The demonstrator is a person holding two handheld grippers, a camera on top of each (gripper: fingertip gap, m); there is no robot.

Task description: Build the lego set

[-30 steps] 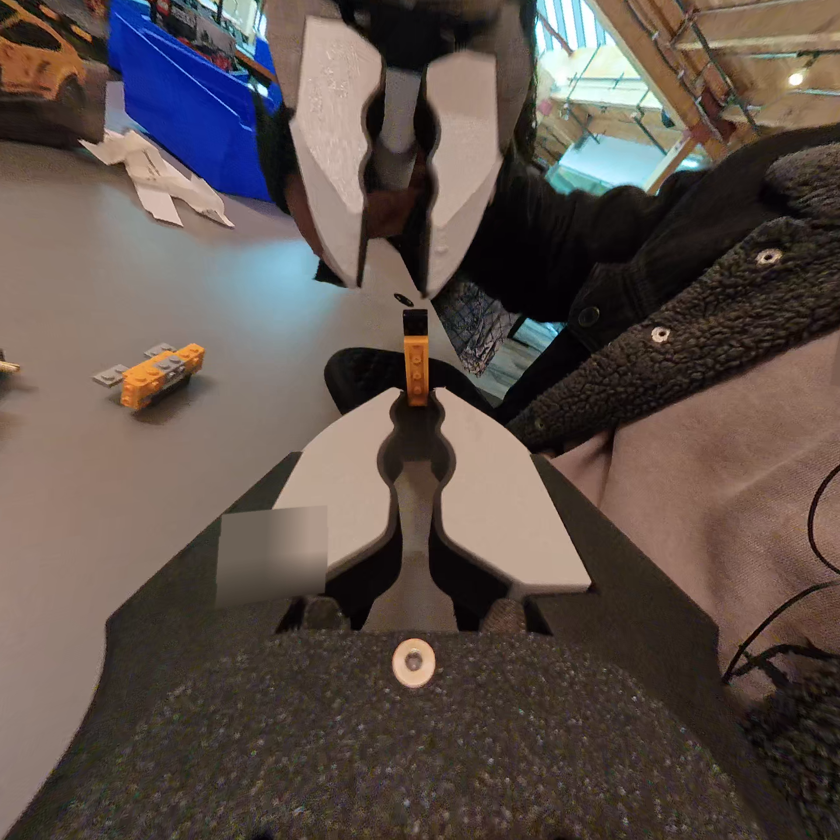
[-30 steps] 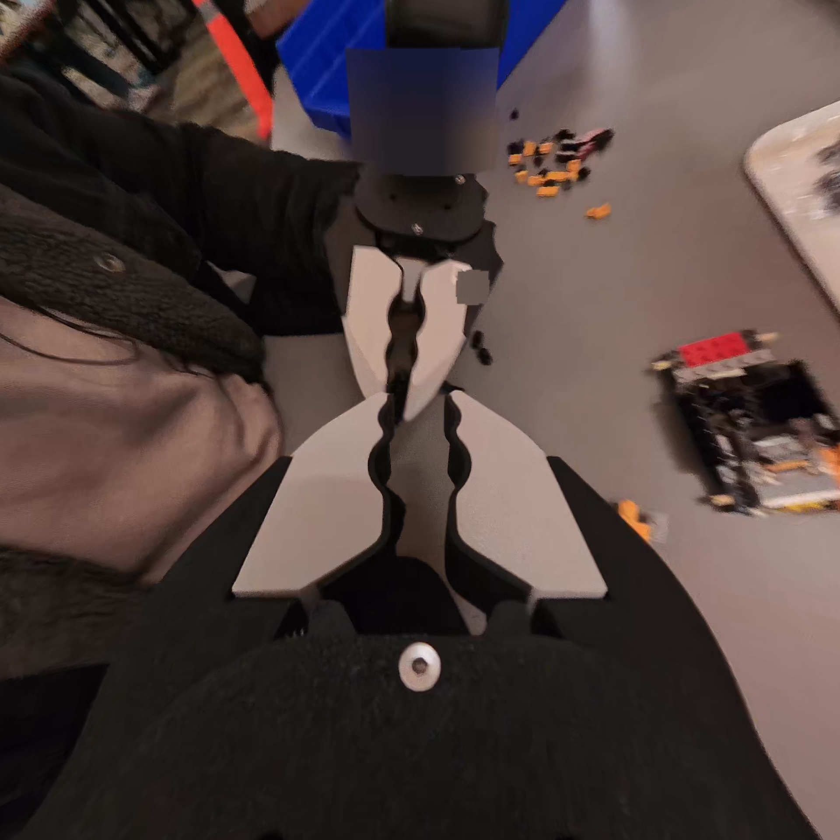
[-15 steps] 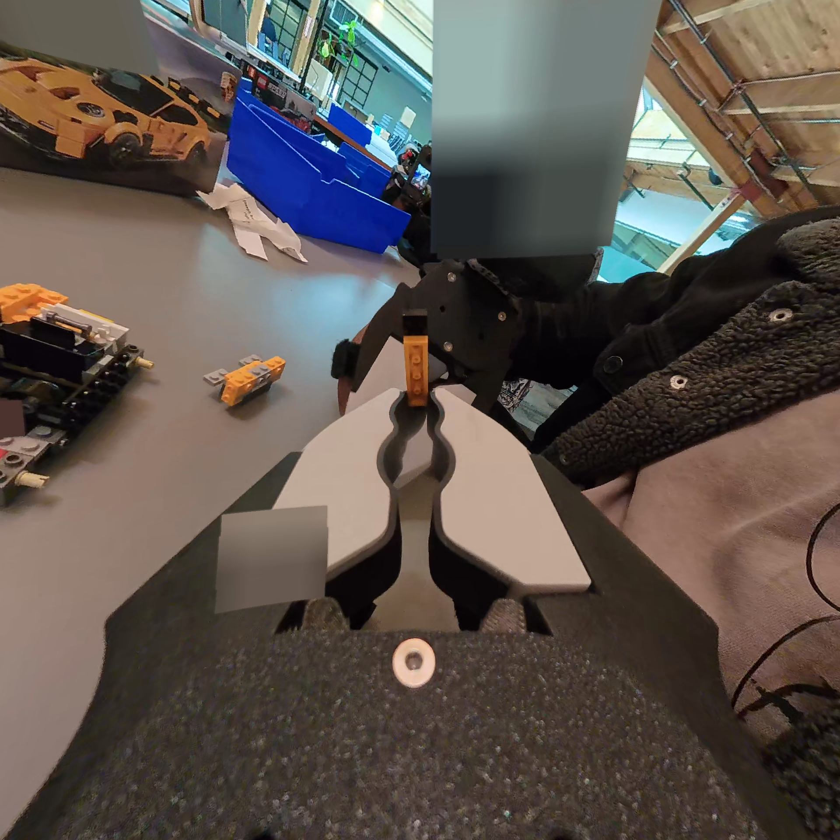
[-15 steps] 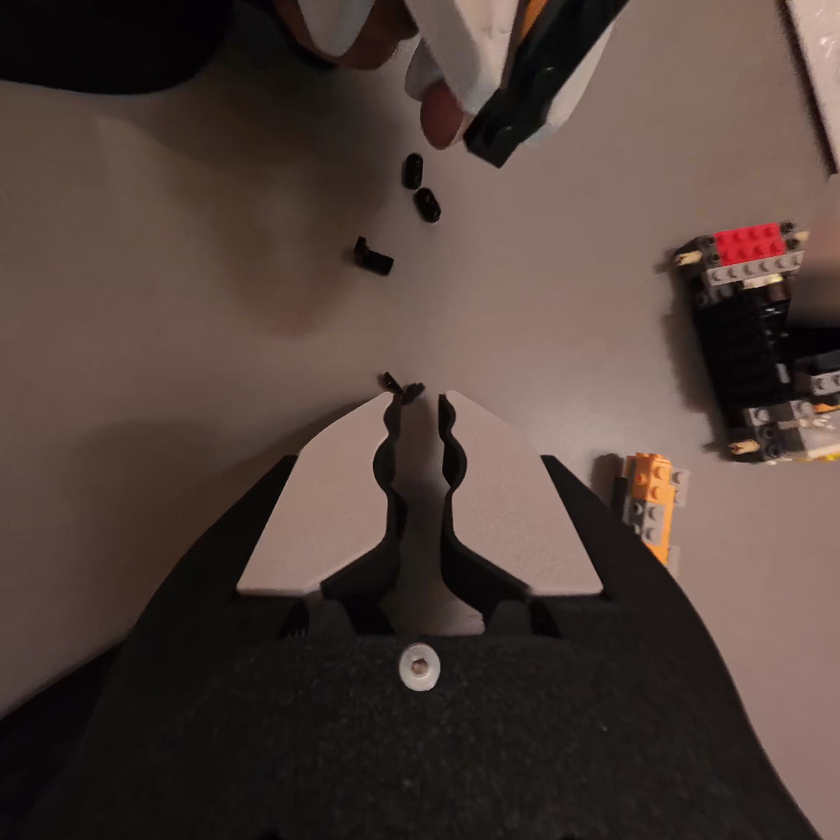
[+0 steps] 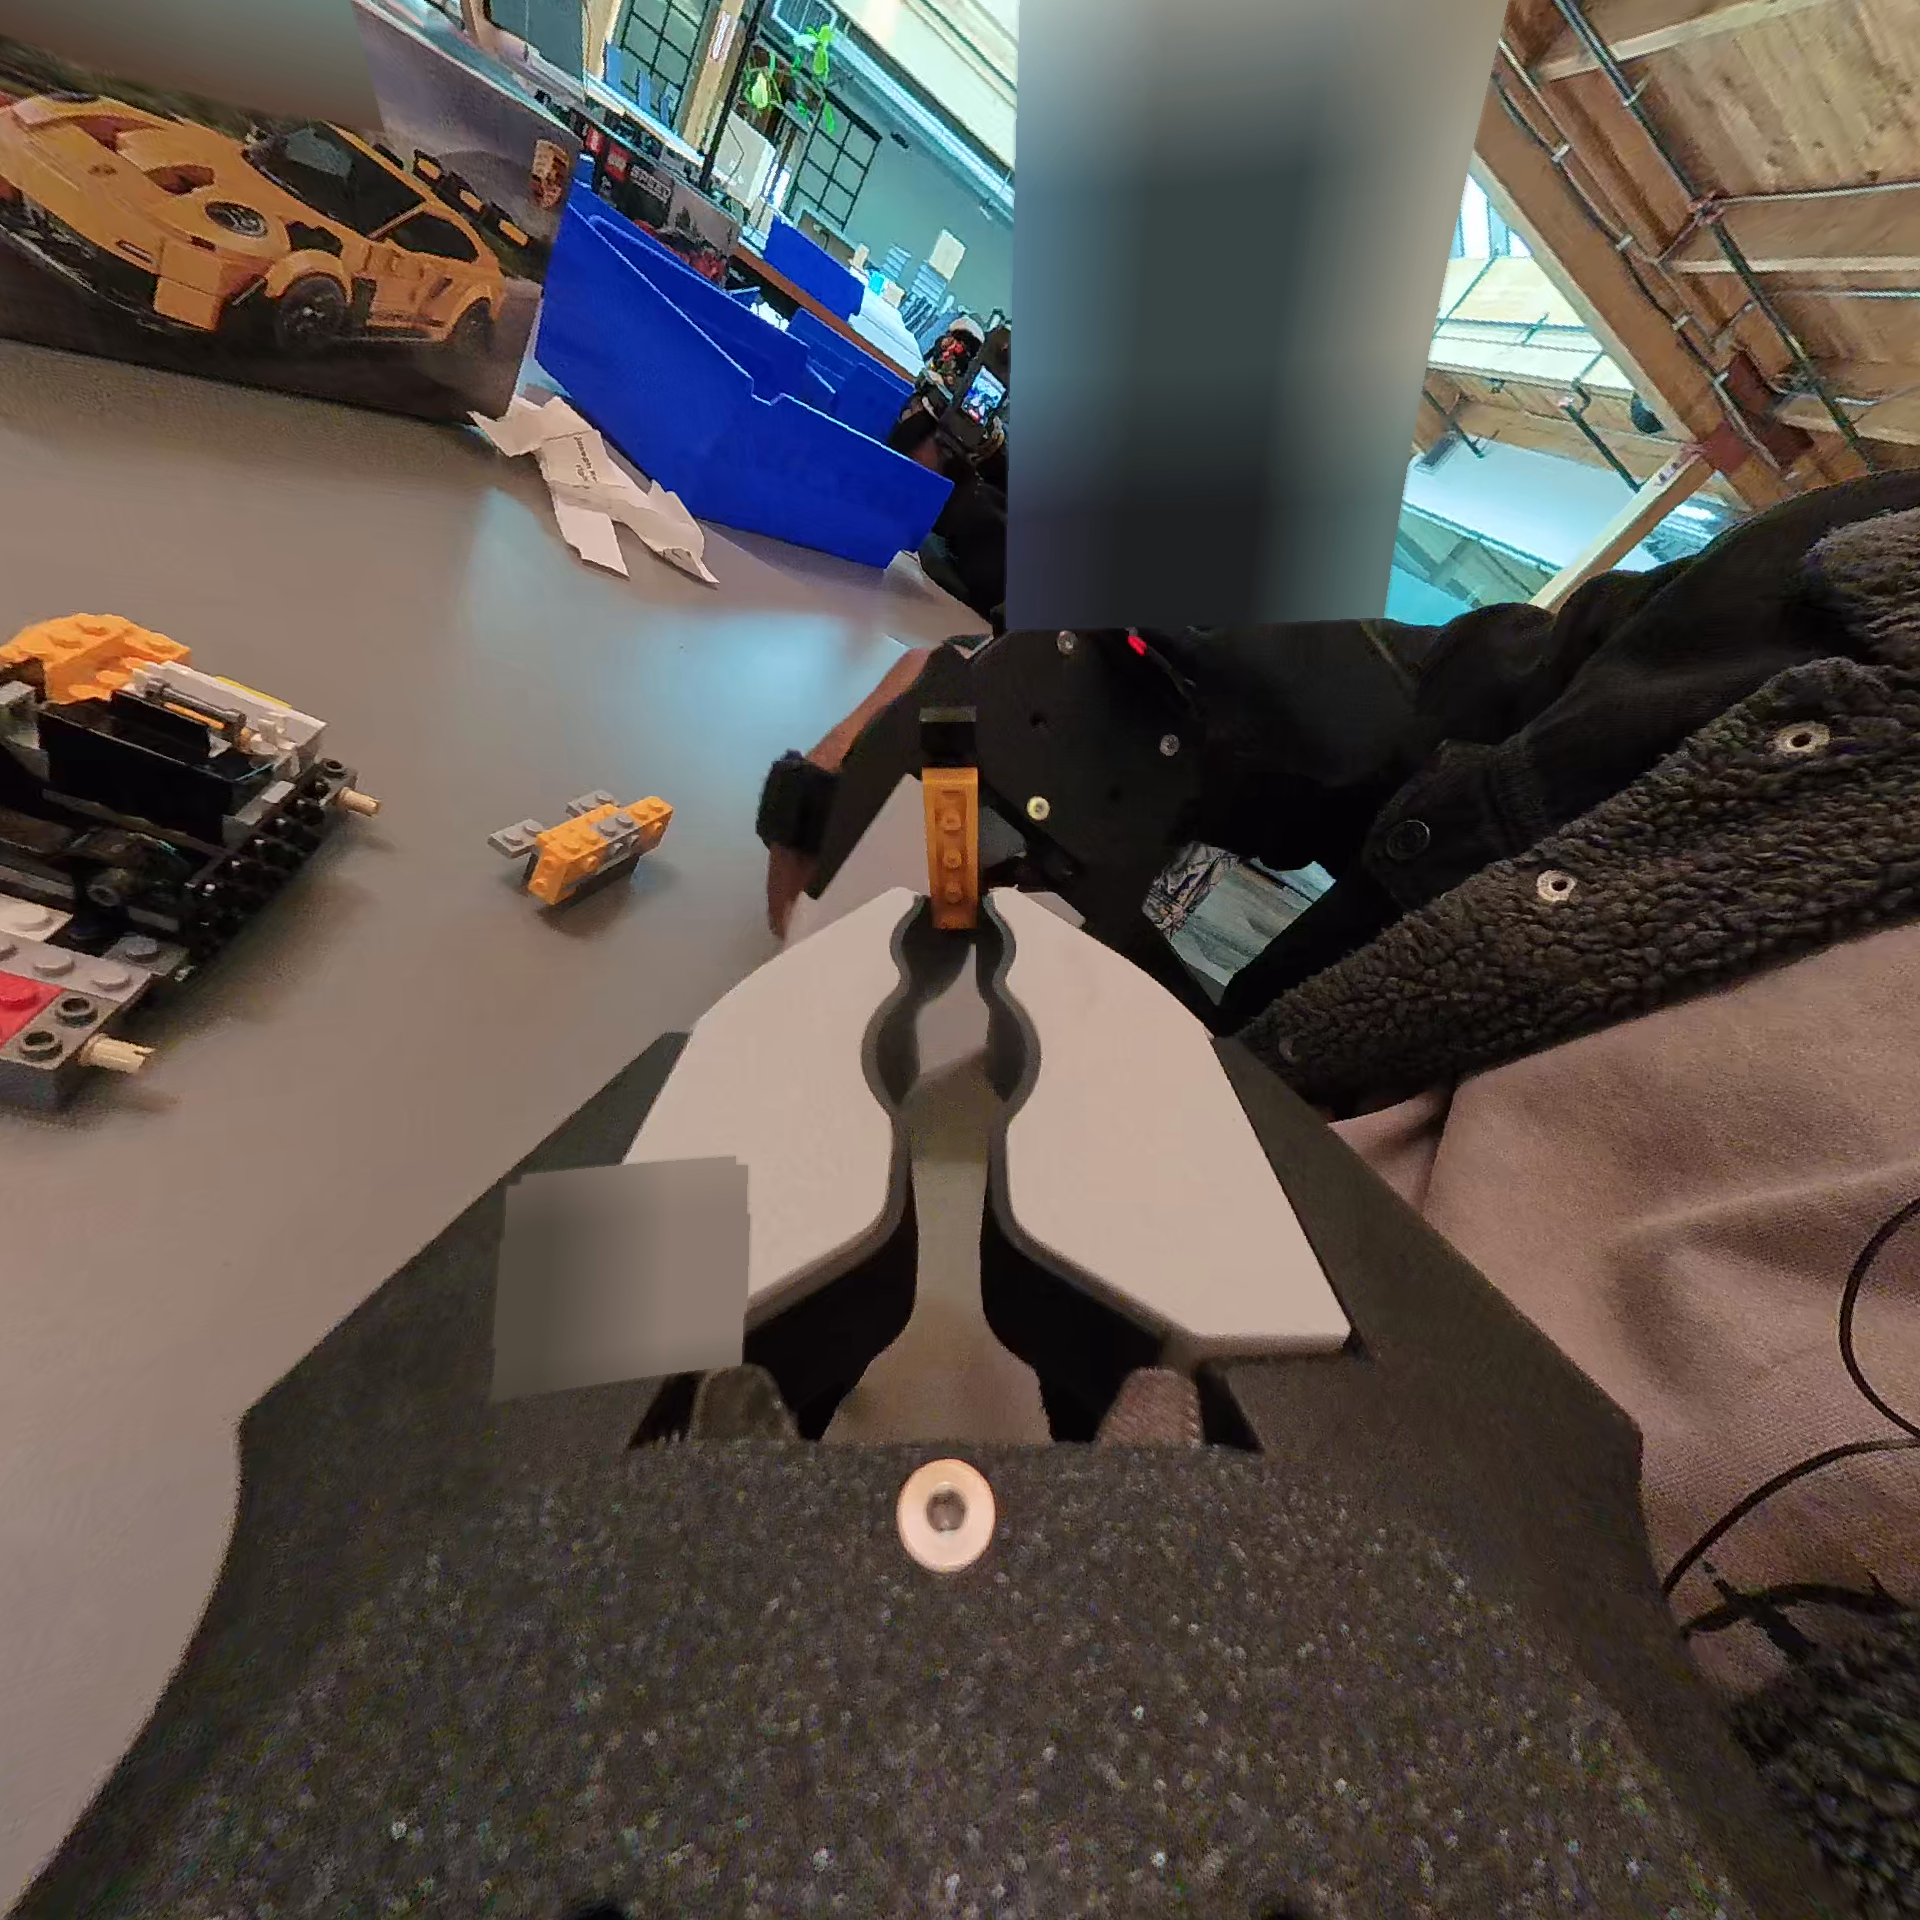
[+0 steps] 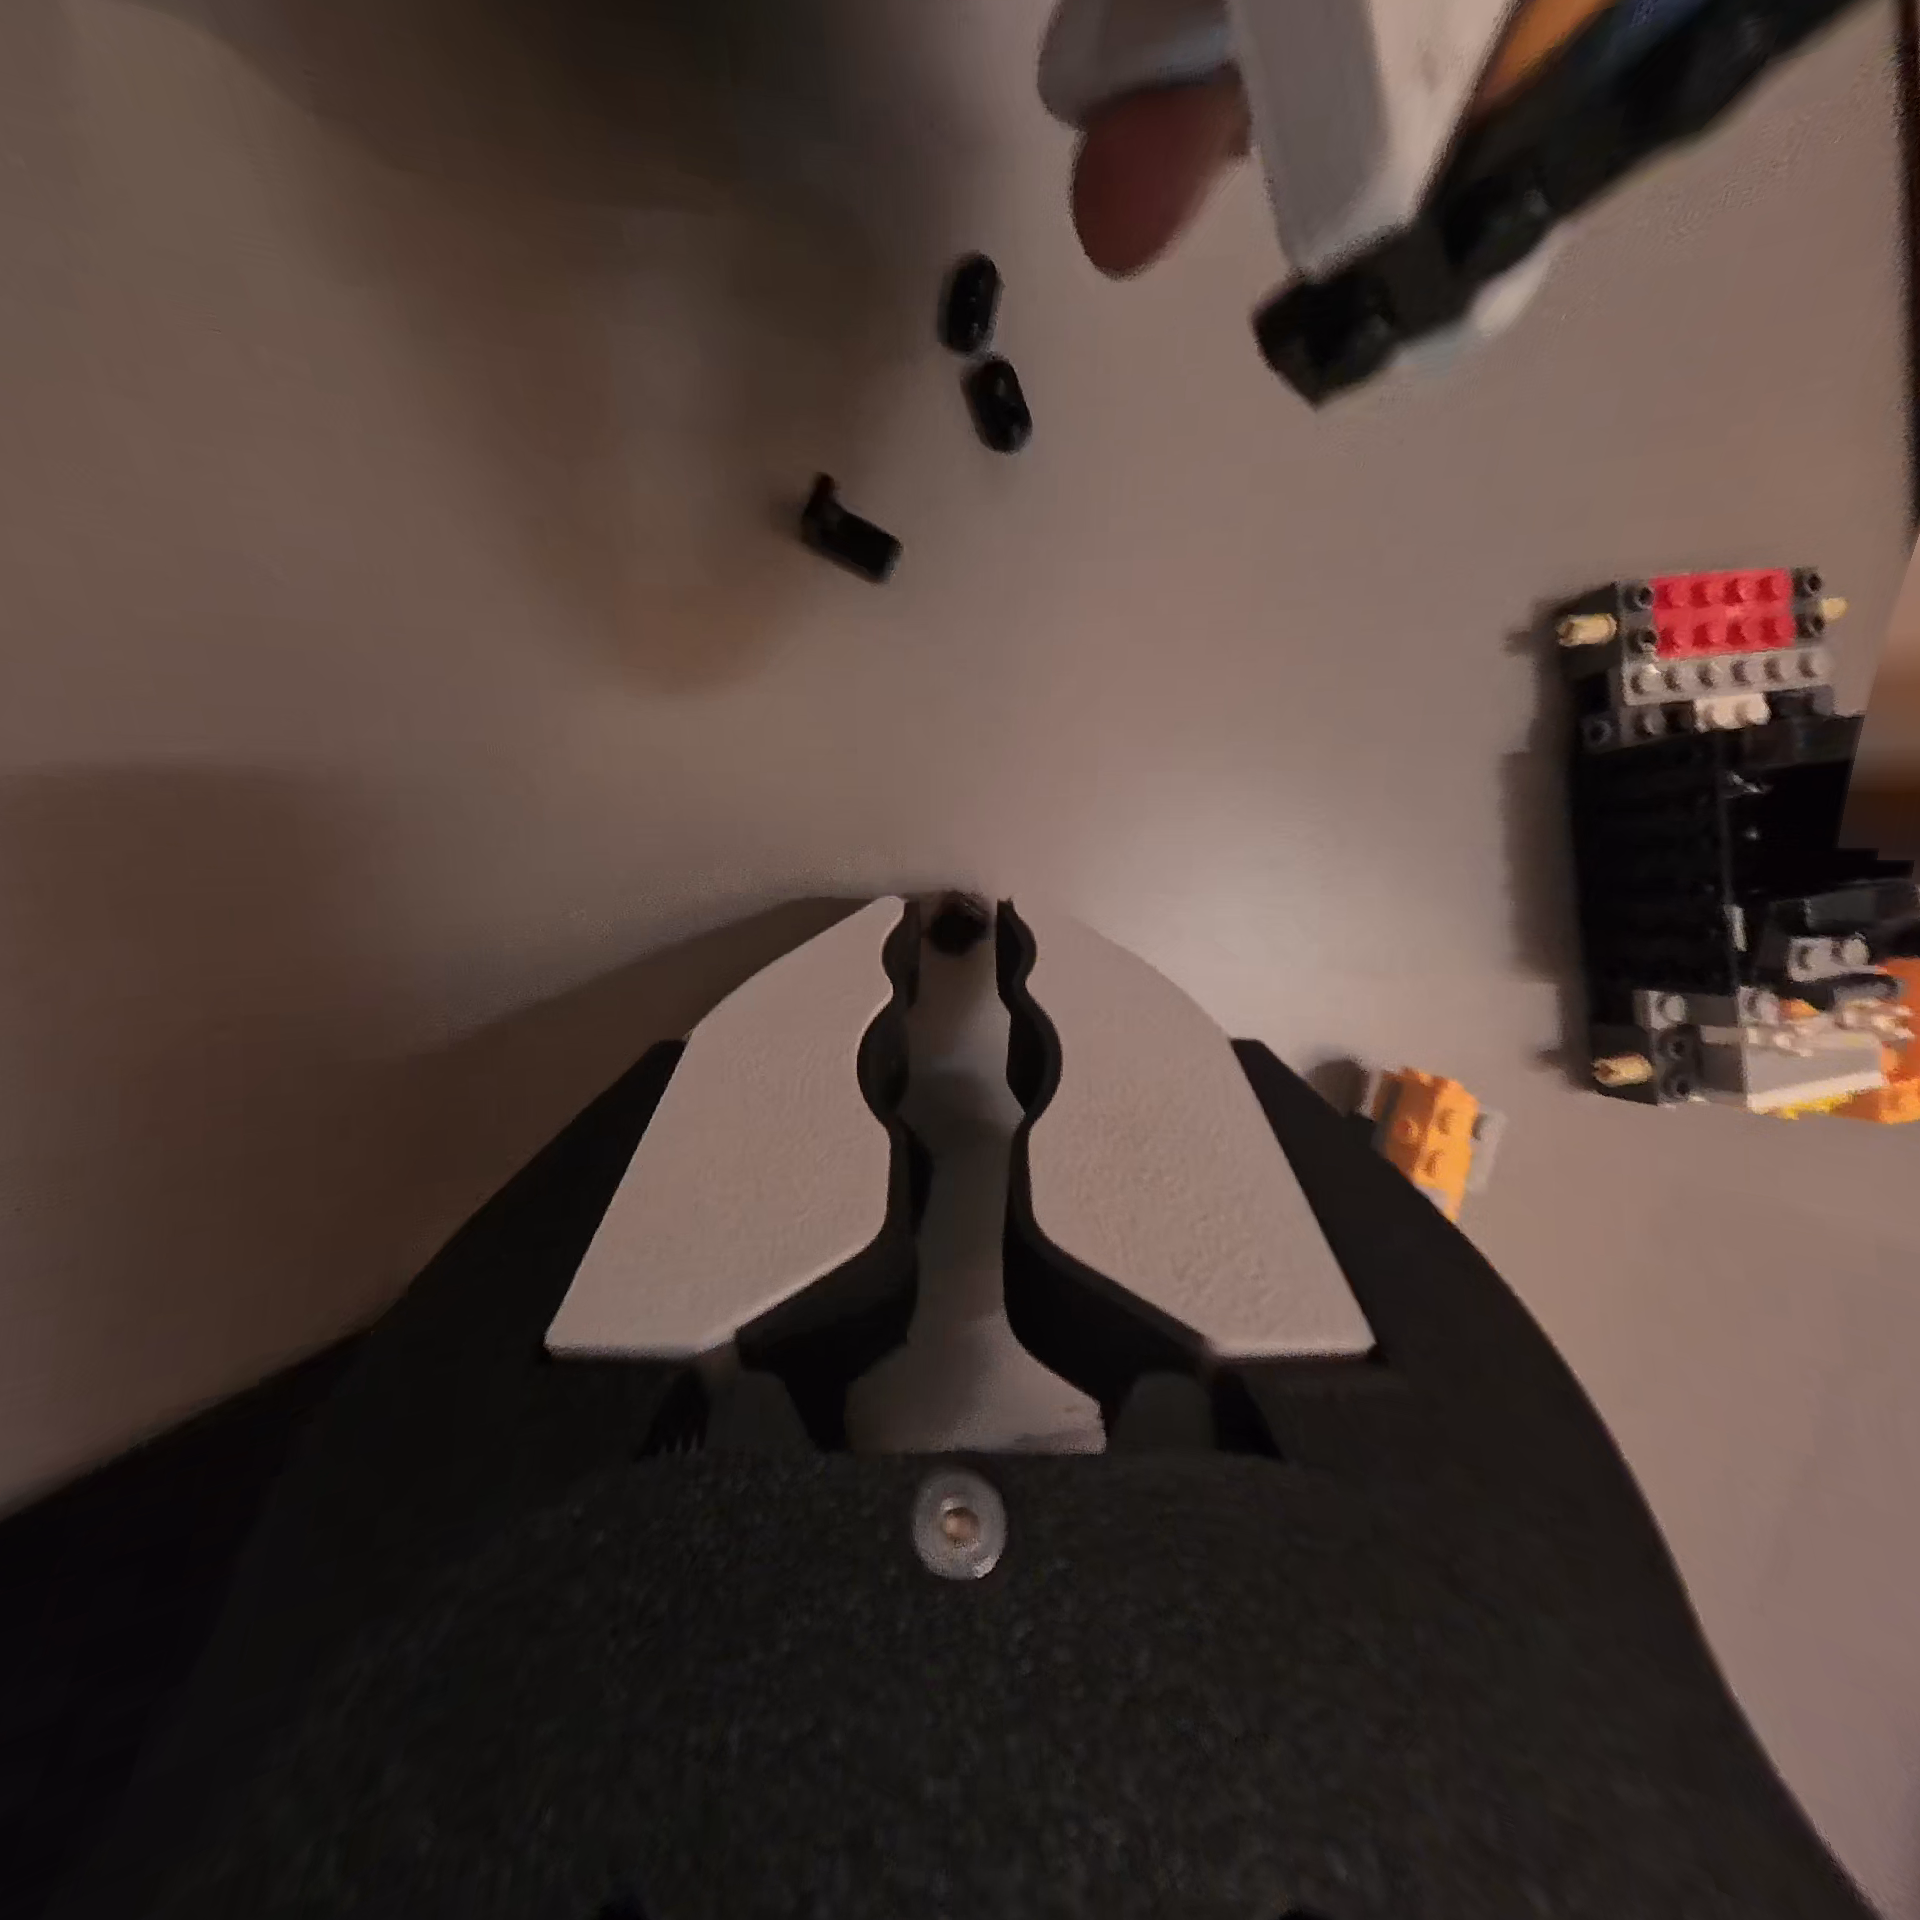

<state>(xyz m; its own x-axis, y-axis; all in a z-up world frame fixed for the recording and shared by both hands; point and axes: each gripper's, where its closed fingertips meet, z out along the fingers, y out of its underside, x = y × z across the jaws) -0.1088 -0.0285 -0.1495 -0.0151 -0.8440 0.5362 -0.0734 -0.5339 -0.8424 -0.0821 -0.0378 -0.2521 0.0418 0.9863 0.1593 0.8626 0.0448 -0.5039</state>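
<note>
My left gripper (image 5: pixel 951 912) is shut on an upright orange plate with a black piece on its top end (image 5: pixel 952 847), held above the grey table (image 5: pixel 416 644). My right gripper (image 6: pixel 956 914) points down at the table, its jaws closed in on a small black piece (image 6: pixel 954 928) between the tips. In the right wrist view the left gripper's white fingers (image 6: pixel 1330 156) and its black-tipped piece (image 6: pixel 1351 322) show blurred at the top right. The black right gripper body (image 5: pixel 1081 758) stands just behind the orange plate in the left wrist view.
The black car chassis with a red plate (image 6: pixel 1714 831) (image 5: pixel 135 821) lies to one side, a small orange-and-grey sub-build (image 5: pixel 587 842) (image 6: pixel 1429 1132) near it. Three loose black pieces (image 6: pixel 992 400) lie ahead of the right gripper. The set's box (image 5: pixel 239 239), a blue bin (image 5: pixel 717 405) and crumpled paper (image 5: pixel 613 499) are at the back. There is about 11 centimeters between the tips of the two grippers.
The right gripper swung away from the left one, went down to the table and narrowed its jaws around the small black piece. The left gripper kept hold of the orange plate and turned towards the table.
</note>
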